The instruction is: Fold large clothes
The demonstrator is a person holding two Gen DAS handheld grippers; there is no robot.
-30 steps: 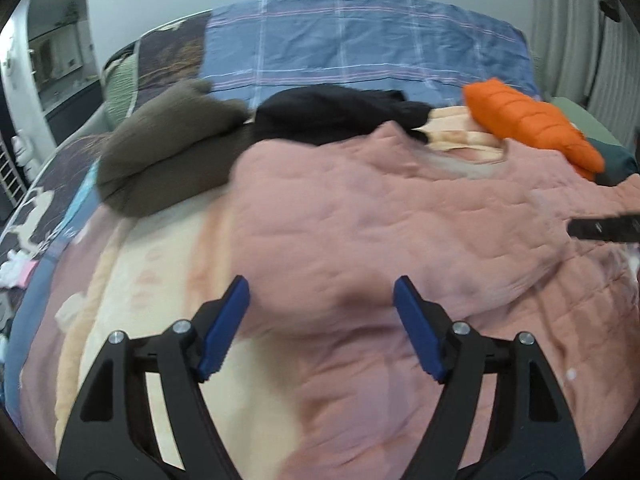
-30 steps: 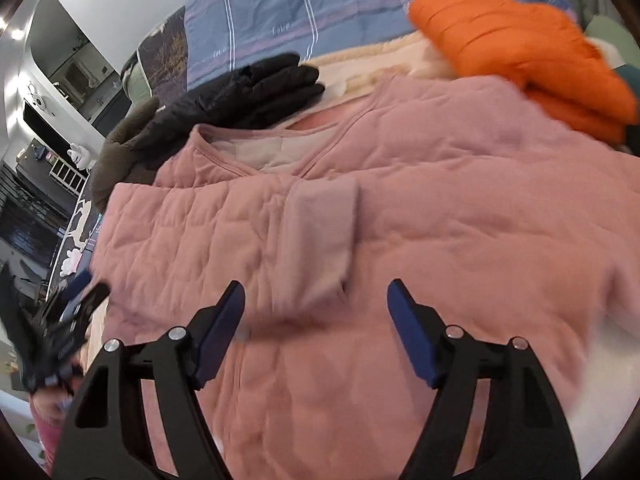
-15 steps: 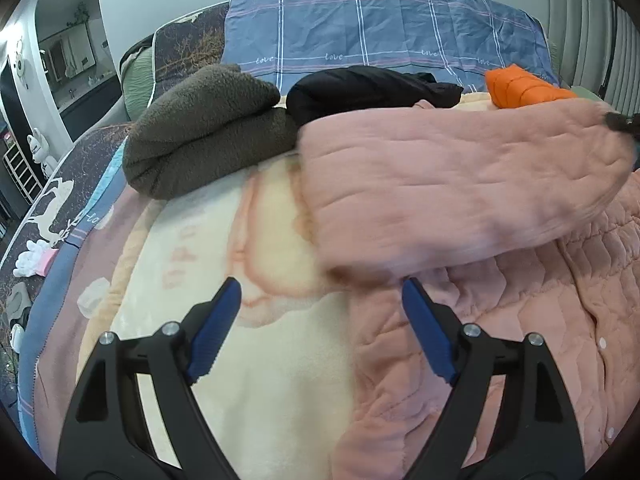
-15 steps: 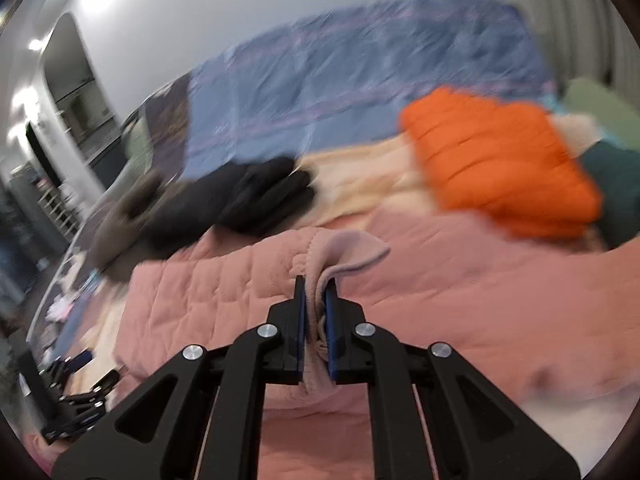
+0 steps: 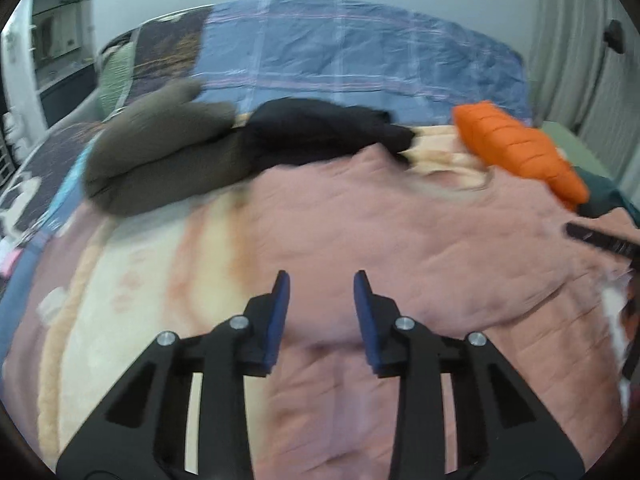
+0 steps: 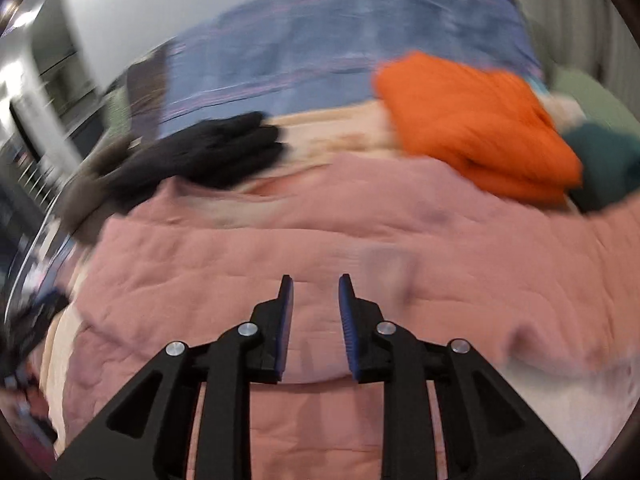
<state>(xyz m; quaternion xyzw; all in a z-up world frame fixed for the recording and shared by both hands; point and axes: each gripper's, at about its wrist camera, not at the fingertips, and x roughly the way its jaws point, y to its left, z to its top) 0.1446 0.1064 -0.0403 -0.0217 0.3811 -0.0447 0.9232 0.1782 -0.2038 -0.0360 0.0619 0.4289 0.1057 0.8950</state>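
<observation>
Spread flat across the middle of the bed (image 5: 132,312): a big pink quilted jacket (image 5: 400,240). Up near the far edge, a brown fuzzy top (image 5: 160,156), a black garment (image 5: 320,132) and an orange puffy jacket (image 5: 516,148), all just beside the pink one. Above the pink cloth, the left gripper (image 5: 321,280), fingers (image 5: 280,300) closing with a small gap, nothing pinched. Over the pink jacket too, the right gripper (image 6: 312,280), fingers (image 6: 285,304) opening a little, holding nothing.
</observation>
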